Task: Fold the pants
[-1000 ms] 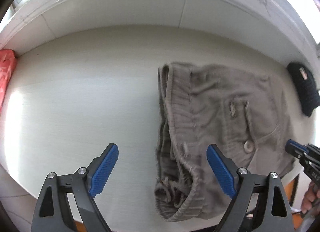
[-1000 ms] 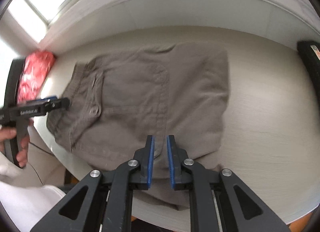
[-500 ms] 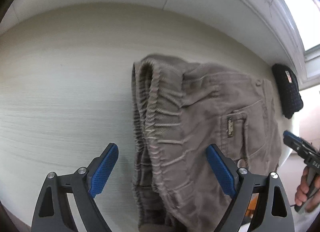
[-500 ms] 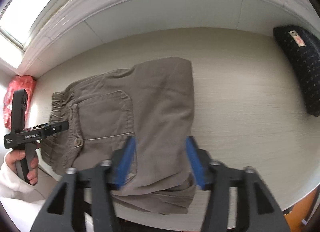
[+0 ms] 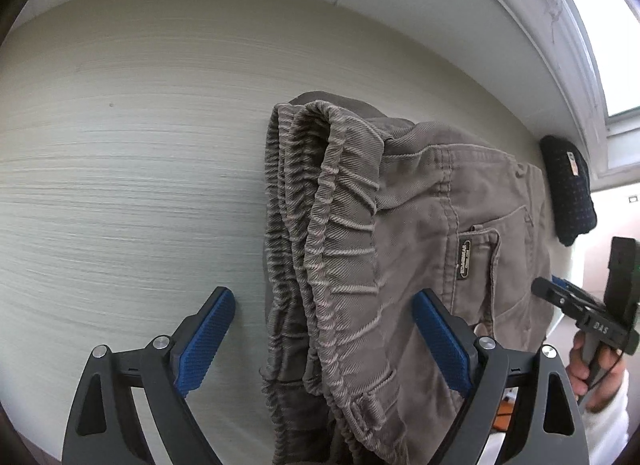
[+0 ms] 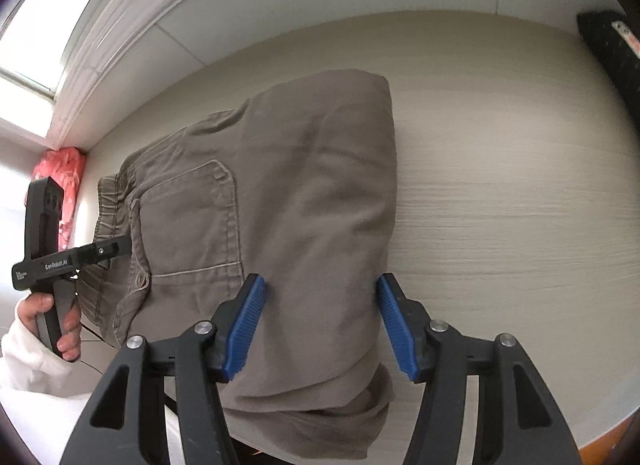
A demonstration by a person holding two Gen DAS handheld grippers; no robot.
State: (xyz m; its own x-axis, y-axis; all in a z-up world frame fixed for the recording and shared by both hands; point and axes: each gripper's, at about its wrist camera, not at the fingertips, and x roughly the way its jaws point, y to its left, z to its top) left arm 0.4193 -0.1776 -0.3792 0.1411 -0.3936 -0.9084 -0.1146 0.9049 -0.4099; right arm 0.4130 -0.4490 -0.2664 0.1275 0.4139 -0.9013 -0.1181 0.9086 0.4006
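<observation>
Brown pants (image 5: 420, 193) lie folded on the pale table (image 5: 120, 185), with the gathered elastic waistband (image 5: 332, 205) at their left end. My left gripper (image 5: 322, 299) hangs open just above that waistband, its blue pads on either side of the stacked layers without pressing them. In the right wrist view the pants (image 6: 300, 169) show a back pocket (image 6: 192, 217) and a smooth folded right edge. My right gripper (image 6: 320, 281) is open over the near right part of the fold, with cloth below the pads and none pinched. Each gripper shows side-on at the edge of the other's view, held by a hand.
A black knitted item (image 5: 568, 189) lies at the table's far right by the wall. A red patterned item (image 6: 64, 185) sits at the far left corner. The table's front edge (image 6: 560, 437) runs close under the pants' near end. A white sill borders the back.
My right gripper went from shut to open and moved toward the pants' right edge. My left gripper sank and tipped down over the waistband, staying open. The pants look more neatly folded.
</observation>
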